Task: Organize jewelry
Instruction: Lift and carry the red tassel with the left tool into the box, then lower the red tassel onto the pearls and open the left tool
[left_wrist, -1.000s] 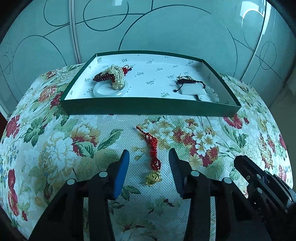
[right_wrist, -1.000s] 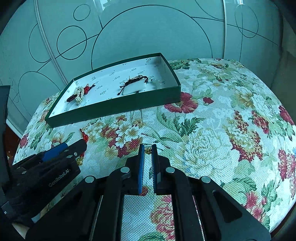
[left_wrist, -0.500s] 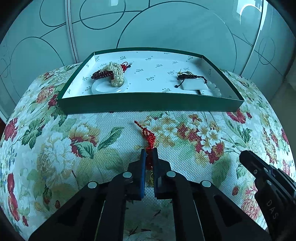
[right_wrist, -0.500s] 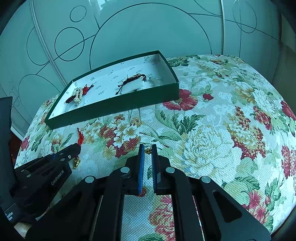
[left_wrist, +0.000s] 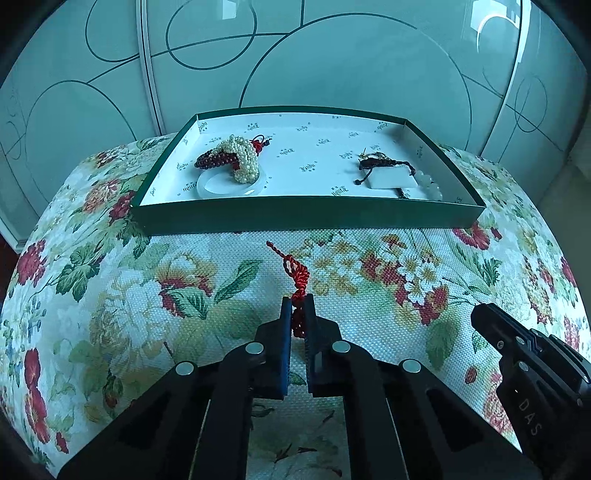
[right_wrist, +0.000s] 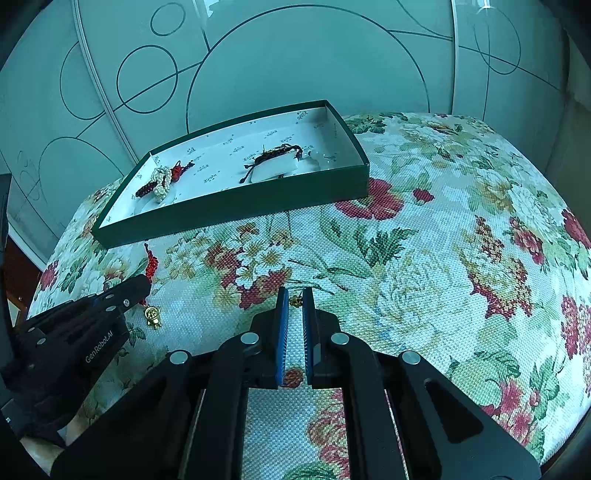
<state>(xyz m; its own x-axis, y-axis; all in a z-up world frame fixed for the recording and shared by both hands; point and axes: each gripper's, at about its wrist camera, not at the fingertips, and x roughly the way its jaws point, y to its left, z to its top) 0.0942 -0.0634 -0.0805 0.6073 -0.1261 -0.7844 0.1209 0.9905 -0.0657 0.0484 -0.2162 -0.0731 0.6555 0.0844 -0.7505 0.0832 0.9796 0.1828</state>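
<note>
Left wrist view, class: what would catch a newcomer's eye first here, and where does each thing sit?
First, the left hand-held gripper at bottom centre, shut on a red knotted cord charm lying on the floral cloth. Behind it stands a shallow green box with white lining. A pearl and dark-bead cluster lies at its left, a white pendant on dark cord at its right.

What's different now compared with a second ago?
The left gripper went from wide open around the red knotted cord to shut on it, pinching the cord just above its gold charm. The right gripper stayed shut and still, and the green box kept its jewelry unchanged.
</note>
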